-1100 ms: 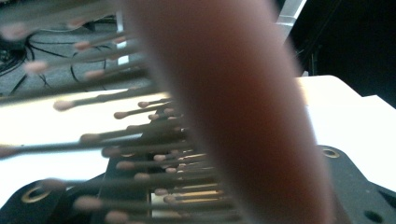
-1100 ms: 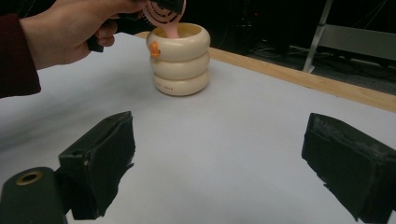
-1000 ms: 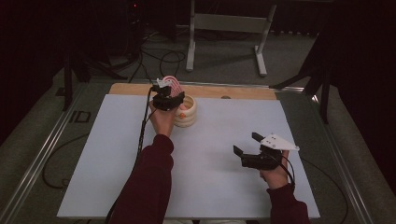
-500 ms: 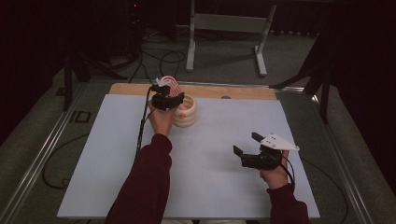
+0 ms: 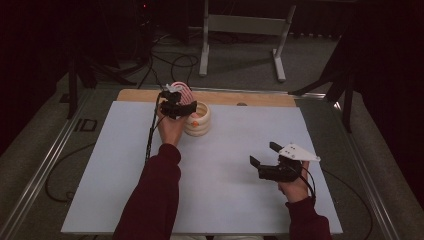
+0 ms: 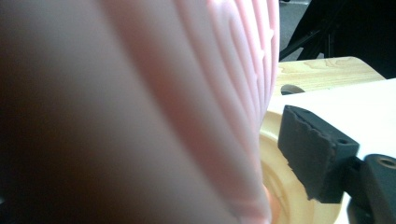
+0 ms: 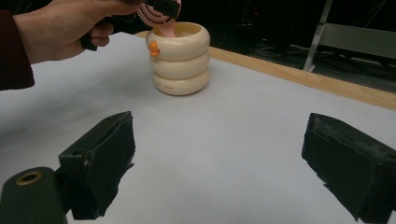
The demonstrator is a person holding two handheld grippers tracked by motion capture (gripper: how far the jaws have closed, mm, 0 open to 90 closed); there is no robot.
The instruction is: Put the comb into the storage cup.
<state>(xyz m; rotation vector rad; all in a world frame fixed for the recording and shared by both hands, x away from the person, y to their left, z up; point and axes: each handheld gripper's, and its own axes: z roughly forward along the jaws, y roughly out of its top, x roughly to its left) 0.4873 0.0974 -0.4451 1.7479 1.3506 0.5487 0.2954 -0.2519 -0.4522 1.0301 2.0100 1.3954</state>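
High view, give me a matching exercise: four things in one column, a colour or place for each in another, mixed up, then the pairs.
1. holder
2. ribbed item
3. right gripper
4. wooden board

A. pink, at the holder's mouth
B. along the table's far edge
C. cream, three stacked rings
D. over bare white surface, nothing between its pads

Pairs: 1-C, 2-A, 3-D, 4-B

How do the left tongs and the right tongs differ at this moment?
The left tongs are at the cream holder with the pink ribbed thing between their jaws, which have just been opening; the right tongs are open, empty and far from the holder. Both have black jaws.
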